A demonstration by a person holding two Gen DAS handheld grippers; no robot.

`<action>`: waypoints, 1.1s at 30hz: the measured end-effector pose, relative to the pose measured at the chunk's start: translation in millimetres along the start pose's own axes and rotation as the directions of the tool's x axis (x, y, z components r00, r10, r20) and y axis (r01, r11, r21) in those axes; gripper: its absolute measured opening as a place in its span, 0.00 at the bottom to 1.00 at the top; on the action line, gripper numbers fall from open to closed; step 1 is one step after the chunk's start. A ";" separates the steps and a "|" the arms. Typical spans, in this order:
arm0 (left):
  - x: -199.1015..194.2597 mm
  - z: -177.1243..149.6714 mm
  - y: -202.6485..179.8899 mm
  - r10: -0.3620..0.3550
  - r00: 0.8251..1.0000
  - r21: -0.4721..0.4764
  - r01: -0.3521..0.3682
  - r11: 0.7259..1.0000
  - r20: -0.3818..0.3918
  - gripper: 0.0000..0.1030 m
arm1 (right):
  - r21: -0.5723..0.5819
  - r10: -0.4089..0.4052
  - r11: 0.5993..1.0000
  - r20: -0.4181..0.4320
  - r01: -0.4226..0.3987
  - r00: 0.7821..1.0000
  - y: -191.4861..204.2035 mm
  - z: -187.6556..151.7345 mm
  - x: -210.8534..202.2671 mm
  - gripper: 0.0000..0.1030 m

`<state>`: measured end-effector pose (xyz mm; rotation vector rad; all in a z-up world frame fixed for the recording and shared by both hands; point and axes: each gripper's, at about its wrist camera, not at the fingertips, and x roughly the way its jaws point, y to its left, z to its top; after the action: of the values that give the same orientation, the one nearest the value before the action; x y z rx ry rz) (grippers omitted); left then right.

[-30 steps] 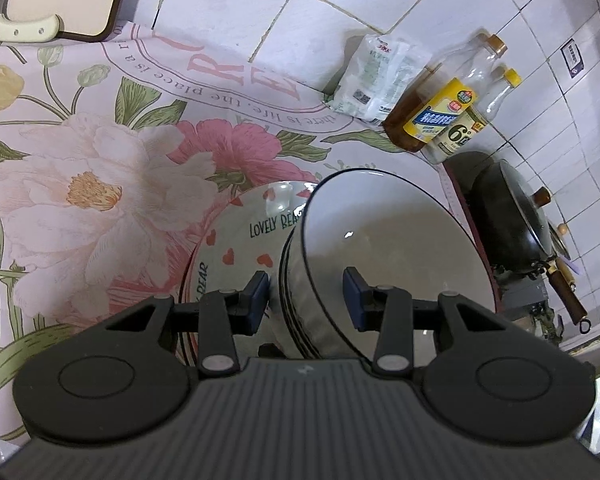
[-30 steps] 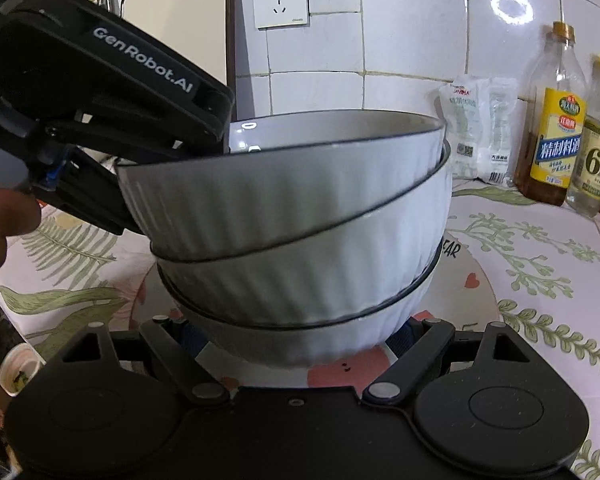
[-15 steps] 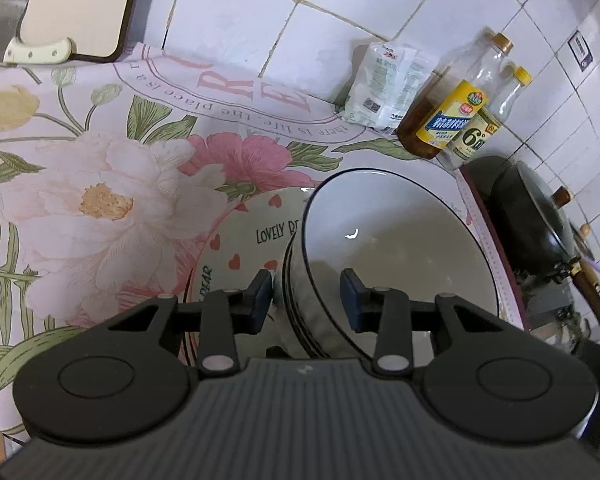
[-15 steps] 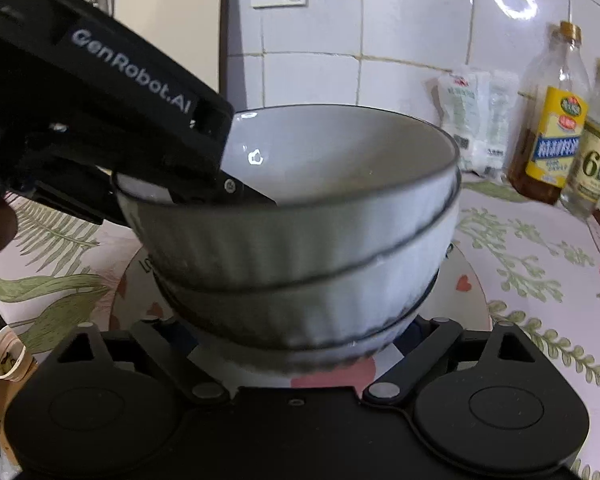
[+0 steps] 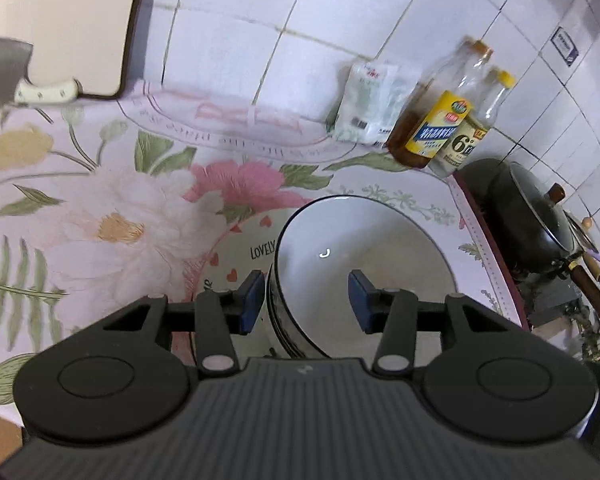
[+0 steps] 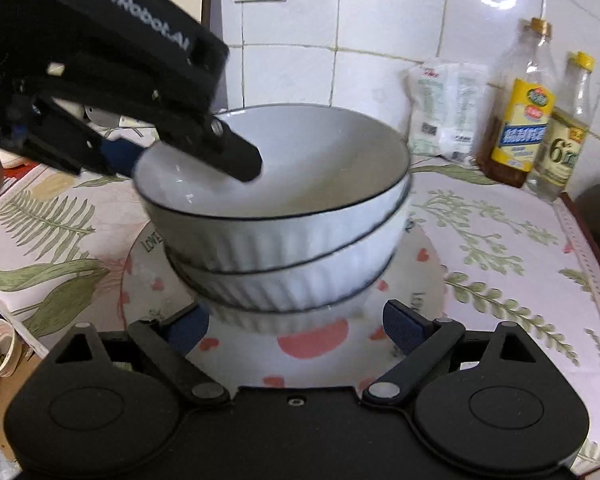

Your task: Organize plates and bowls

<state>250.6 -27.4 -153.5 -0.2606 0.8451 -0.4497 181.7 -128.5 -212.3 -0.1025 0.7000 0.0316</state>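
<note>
Left wrist view: the left hand-held gripper is straddling the near rim of the top bowl, one blue pad outside the wall, the other inside the basin. Its jaws are opening and gaps are showing on both sides of the rim, so the pads are no longer pinching it. The bowl is sitting nested in the stack on the heart-print plate, which is lying on the flowered counter. Risk here: if this hand-held gripper is lifting away before the pads are clear, the inner pad is likely catching under the rim and tipping the bowl. Two bottles and a black pot are standing near the stack's far side, so a shoved bowl could be knocking into them. Right wrist view: the right hand-held gripper is standing wide open and holding nothing, its pads low on either side of the stack's foot, just over the plate. The stacked bowls are looking slightly askew, the top one tilted and offset toward the left; it may be settling unevenly or sliding off. The left hand-held gripper is reaching in over the rim from the left. If the right pads are closing or nudging forward now, they could be pushing the plate and jolting the stack.
</note>
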 end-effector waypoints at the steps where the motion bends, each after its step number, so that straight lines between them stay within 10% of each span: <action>1: -4.9 -0.1 -0.5 -0.001 1.000 -0.004 0.001 1.000 0.003 0.46 | -0.008 -0.004 1.000 0.006 0.004 1.000 0.8 -0.9 -5.8 0.93; 13: -97.8 -21.4 -33.4 0.146 0.982 0.121 -0.160 0.980 0.116 0.53 | 0.080 0.036 0.996 0.050 -0.040 0.998 -10.4 0.1 -78.2 0.93; 33: -237.3 -53.9 -77.2 0.152 0.951 0.123 -0.191 0.974 0.268 0.85 | 0.177 -0.102 0.982 0.239 0.060 0.966 -31.7 38.3 -248.6 0.98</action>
<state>50.6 16.6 -1.1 -0.1035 0.5709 -0.3049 18.1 -154.6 -20.3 0.0354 0.4460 -0.0927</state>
